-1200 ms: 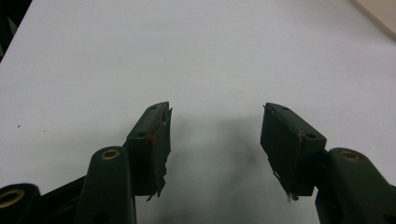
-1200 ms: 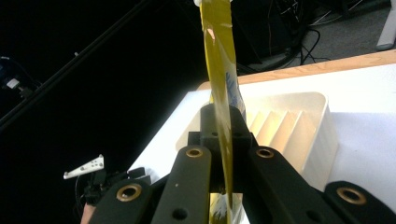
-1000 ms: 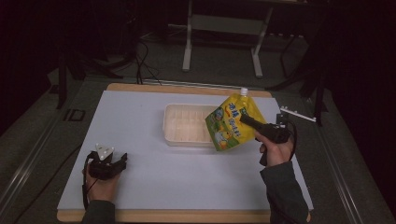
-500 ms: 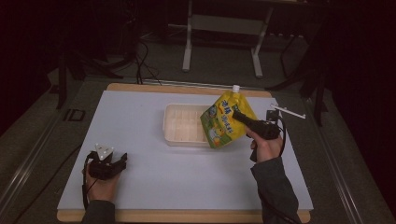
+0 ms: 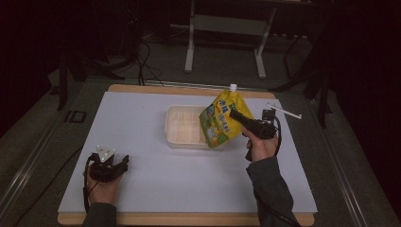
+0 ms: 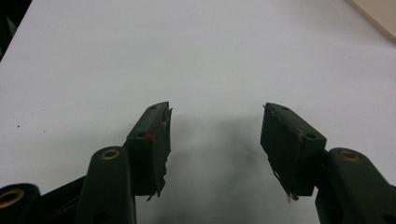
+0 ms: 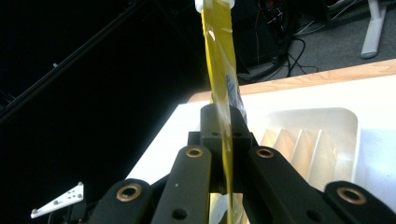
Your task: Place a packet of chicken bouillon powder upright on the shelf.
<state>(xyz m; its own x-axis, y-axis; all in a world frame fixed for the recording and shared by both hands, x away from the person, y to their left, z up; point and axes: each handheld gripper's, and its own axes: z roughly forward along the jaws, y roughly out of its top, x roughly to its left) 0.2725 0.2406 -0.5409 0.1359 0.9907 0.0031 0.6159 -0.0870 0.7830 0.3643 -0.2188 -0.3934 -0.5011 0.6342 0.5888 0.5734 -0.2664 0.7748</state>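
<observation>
over the table's middle: the work happens here, above the white sheet and the tray.
table (image 5: 142, 189): wooden-edged, covered by a white surface; it looks the same as a second ago.
tray (image 5: 182, 125): pale, ribbed, rectangular, resting flat near the middle of the table; it has not shifted.
pouch (image 5: 220, 120): yellow spouted pouch with a white cap, held in the air, tilted, its lower corner hanging over the tray's right end. a second ago it sat a little further right and lower; it has since drifted left and up toward the tray.
right gripper (image 5: 239, 116): its jaws are clamped on the pouch's edge; in the right gripper view the thin yellow film (image 7: 224, 116) runs straight up between the closed jaws, with the tray (image 7: 345, 121) beyond. the hand has swung inward with it.
left gripper (image 5: 118, 163): resting on the table at the near left, unmoved; in the left gripper view its jaws stand wide apart with nothing between them (image 6: 215, 140).
meaning: judging from the drift, the pouch is being carried over the tray, likely to be lowered in; the release is not yet done.
</observation>
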